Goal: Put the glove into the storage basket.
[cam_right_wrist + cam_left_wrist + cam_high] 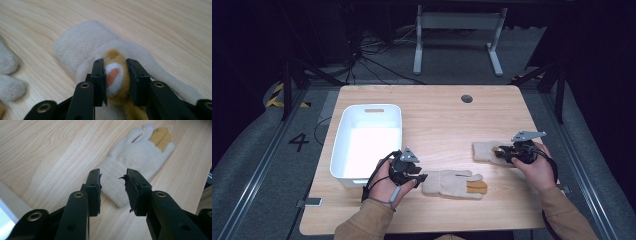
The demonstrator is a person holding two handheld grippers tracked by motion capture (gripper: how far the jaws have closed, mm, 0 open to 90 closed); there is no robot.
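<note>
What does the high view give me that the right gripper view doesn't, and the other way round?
High view alone: the white bin, the left gripper at the near glove's cuff, and the whole table. Right gripper view alone: the pads closing on a yellow, white and orange patch of the far glove. Shared: that far glove, the right gripper and the wood tabletop.

Right gripper [115, 76]: its two black jaws are rising from the lower edge and pinching a yellow-brown, white and orange plush patch [114, 75] on a cream glove [85, 45] that is lying on the wooden table [162, 27]. Fingertips of a second cream glove [8, 75] are showing at far left.
</note>
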